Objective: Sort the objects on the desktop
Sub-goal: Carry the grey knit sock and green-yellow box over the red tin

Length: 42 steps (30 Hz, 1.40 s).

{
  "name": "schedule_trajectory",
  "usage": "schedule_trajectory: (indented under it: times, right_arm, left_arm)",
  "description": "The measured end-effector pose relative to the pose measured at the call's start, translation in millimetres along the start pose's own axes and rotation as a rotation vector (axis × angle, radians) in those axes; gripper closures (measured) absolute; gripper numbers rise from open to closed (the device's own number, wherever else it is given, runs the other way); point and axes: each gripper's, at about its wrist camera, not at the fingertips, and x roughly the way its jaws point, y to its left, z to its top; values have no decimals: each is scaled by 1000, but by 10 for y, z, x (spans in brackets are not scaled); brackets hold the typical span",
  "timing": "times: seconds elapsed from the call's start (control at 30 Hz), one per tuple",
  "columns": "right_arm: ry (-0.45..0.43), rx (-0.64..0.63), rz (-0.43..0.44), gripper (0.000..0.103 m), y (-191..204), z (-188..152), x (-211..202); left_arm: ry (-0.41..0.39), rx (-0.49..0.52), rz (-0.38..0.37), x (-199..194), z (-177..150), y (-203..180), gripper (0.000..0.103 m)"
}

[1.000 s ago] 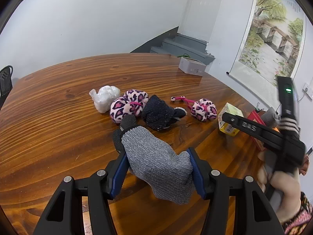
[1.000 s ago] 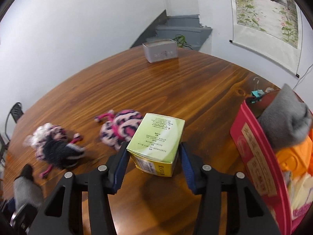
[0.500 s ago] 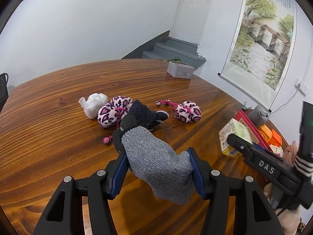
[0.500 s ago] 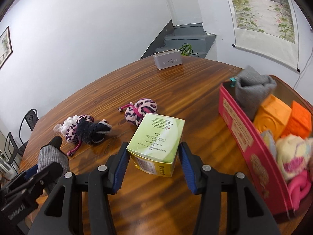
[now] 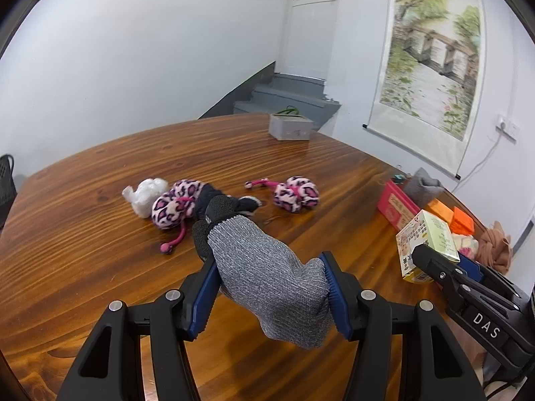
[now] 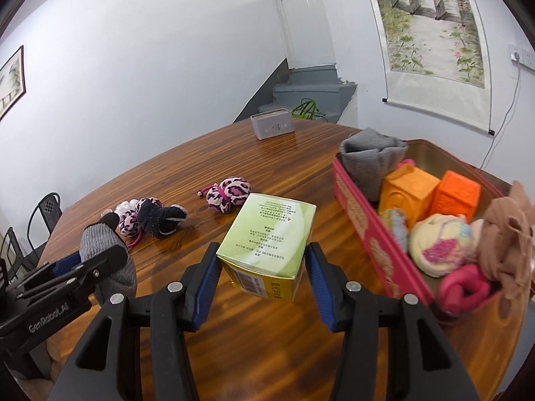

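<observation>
My left gripper (image 5: 271,290) is shut on a grey knitted glove (image 5: 267,270) with a black cuff, held above the wooden table (image 5: 83,234). My right gripper (image 6: 262,274) is shut on a green and yellow carton (image 6: 267,244), also off the table; the carton (image 5: 426,244) shows at the right of the left wrist view. A red box (image 6: 374,230) to the right holds orange blocks (image 6: 431,193), a grey cloth (image 6: 371,157) and soft balls. Two leopard-print pouches (image 5: 296,193) (image 5: 174,200), a dark glove (image 5: 234,205) and a white lump (image 5: 147,193) lie mid-table.
A small grey box (image 5: 290,127) stands at the table's far edge. Grey stairs (image 5: 287,95) and a scroll painting (image 5: 431,50) are behind. Black chairs (image 6: 43,210) stand at the left. The left gripper with its glove (image 6: 100,244) sits just left of my right one.
Both grippers have swung right with their loads still held. The red box has come into fuller view on the right, and the pouches have slid left in both views.
</observation>
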Motion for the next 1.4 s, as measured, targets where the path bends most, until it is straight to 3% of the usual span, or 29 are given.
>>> schedule_trajectory:
  times: [0.4, 0.83, 1.4]
  right_arm:
    - [-68, 61, 5, 48, -371, -39, -457]
    - [-193, 183, -117, 48, -1320, -3, -1096]
    - [-245, 259, -157, 48, -1891, -4, -1249]
  left_arm:
    - [0, 23, -36, -50, -42, -326, 43]
    - [15, 101, -207, 51, 78, -1289, 43]
    - [5, 197, -322, 314, 419, -2207, 43]
